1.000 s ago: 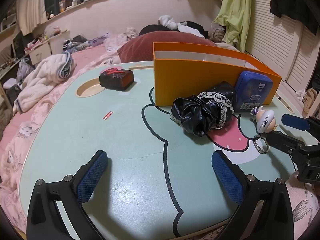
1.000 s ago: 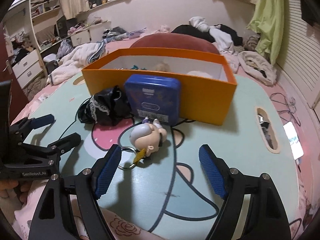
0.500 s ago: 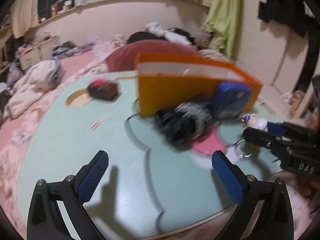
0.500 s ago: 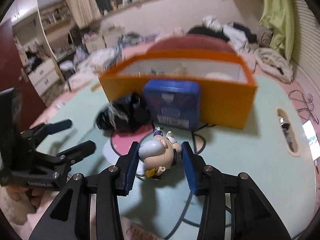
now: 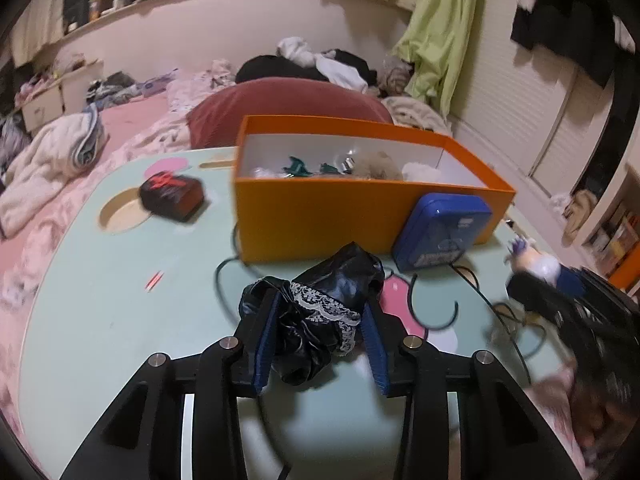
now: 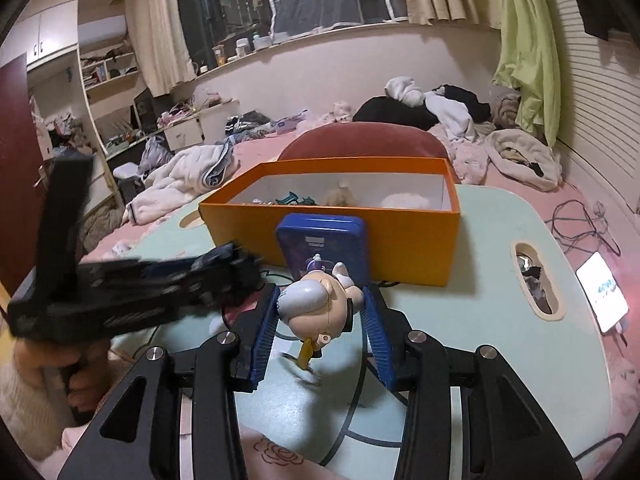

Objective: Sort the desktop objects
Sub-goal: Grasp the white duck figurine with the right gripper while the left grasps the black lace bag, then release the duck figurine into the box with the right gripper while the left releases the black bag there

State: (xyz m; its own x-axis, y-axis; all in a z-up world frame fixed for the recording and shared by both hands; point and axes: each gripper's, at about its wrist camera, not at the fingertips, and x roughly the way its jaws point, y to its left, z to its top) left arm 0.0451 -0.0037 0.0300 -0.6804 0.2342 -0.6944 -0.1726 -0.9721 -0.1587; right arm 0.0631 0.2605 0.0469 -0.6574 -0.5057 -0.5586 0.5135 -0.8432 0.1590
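Mint-green bench [image 5: 100, 320] is carrying the clutter. Nearest, the left gripper [image 5: 320, 344] is pinching one black lace-trimmed bundle [image 5: 316, 316] in its jaws, while the right gripper [image 6: 320, 328] is clamping one figurine keychain [image 6: 316, 304]. Beyond, one blue tin [image 5: 440, 232] is leaning against one orange box [image 5: 320, 224], already holding several small items; one dark pouch [image 5: 172, 198] is lying farther left. Sorting looks partway done, three or four pieces remaining.

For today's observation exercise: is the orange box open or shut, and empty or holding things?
Open, and not empty. The orange box has no lid; small items lie on its white floor.
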